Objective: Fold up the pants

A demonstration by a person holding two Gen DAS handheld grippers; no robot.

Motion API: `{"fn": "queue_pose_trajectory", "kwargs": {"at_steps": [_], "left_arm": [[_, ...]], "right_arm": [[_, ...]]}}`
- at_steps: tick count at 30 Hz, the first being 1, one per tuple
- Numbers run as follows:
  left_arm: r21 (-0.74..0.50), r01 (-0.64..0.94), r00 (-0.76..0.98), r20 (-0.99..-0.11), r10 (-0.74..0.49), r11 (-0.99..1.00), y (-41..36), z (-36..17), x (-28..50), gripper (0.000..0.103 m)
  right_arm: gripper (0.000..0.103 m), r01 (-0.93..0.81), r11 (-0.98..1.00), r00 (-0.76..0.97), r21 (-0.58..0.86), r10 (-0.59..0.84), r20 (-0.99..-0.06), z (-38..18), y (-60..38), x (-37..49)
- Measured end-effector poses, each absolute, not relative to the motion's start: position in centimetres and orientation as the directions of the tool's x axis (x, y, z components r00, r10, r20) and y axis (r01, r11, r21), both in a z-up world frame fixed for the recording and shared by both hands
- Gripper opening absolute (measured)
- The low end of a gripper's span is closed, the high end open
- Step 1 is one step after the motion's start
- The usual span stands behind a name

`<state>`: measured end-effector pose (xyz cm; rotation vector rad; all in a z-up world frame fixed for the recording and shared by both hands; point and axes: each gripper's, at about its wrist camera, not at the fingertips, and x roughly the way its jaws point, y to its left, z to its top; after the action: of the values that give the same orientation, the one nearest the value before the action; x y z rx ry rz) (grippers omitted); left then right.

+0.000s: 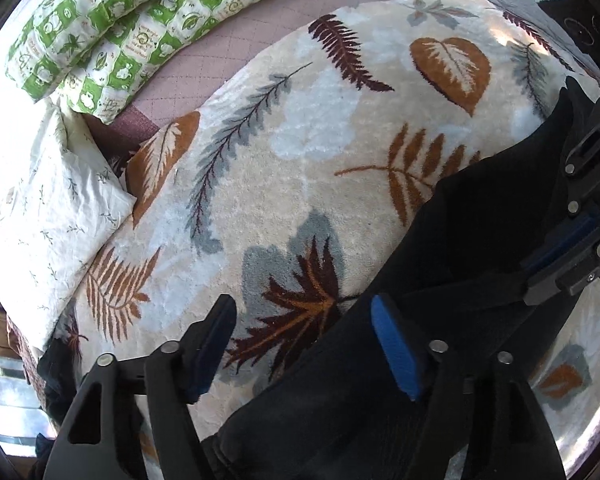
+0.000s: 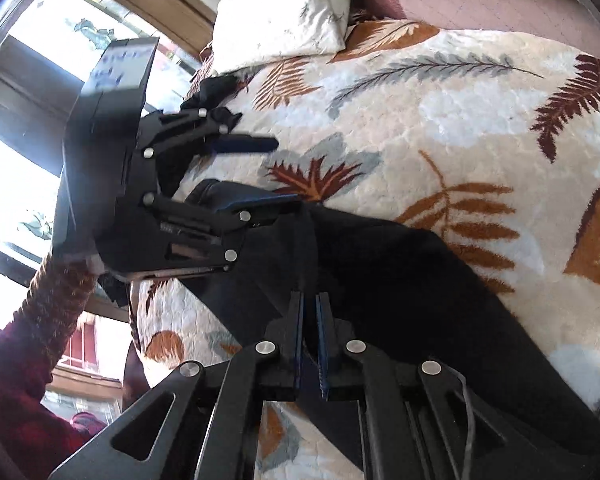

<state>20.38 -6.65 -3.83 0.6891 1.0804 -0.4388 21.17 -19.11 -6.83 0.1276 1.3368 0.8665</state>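
Note:
Black pants lie on a leaf-patterned blanket and also show in the right wrist view. My left gripper is open, one finger over the blanket and the other over the pants' edge; it also shows in the right wrist view, open at the pants' end. My right gripper is shut on a fold of the pants; in the left wrist view it shows at the right edge, clamped on the black cloth.
A green checked pillow and a white pillow lie at the blanket's far side on a pink quilted sheet. A window is beside the bed. A dark cloth lies at the bed's edge.

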Motion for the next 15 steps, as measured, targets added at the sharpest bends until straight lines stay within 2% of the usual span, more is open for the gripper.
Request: {"fn": "queue_pose_trajectory", "kwargs": {"at_steps": [4,5,8,12,15], "left_arm": [[0.342,0.697,0.423,-0.906,0.024,0.631,-7.3,-4.8,18.7,0.076],[0.347,0.713,0.410,-0.911,0.040,0.609,-7.5,-5.4,18.3,0.075],[0.347,0.740,0.396,-0.917,0.045,0.577,-7.7,-6.3,17.5,0.065],[0.303,0.718,0.373,-0.928,0.022,0.627,-7.0,-5.9,18.5,0.064],[0.305,0.696,0.376,-0.926,0.031,0.650,-6.4,-5.5,19.2,0.064]], "right_arm": [[0.006,-0.509,0.680,-0.065,0.528,0.581,-0.811,-7.1,-18.7,19.7],[0.010,-0.508,0.678,-0.084,0.531,0.574,-0.815,-7.4,-18.5,19.7],[0.012,-0.480,0.685,-0.106,0.548,0.575,-0.811,-8.1,-18.0,20.0],[0.021,-0.376,0.697,-0.080,0.611,0.632,-0.771,-8.5,-19.5,21.3],[0.023,-0.279,0.703,-0.061,0.655,0.668,-0.742,-9.4,-20.4,22.7]]}}
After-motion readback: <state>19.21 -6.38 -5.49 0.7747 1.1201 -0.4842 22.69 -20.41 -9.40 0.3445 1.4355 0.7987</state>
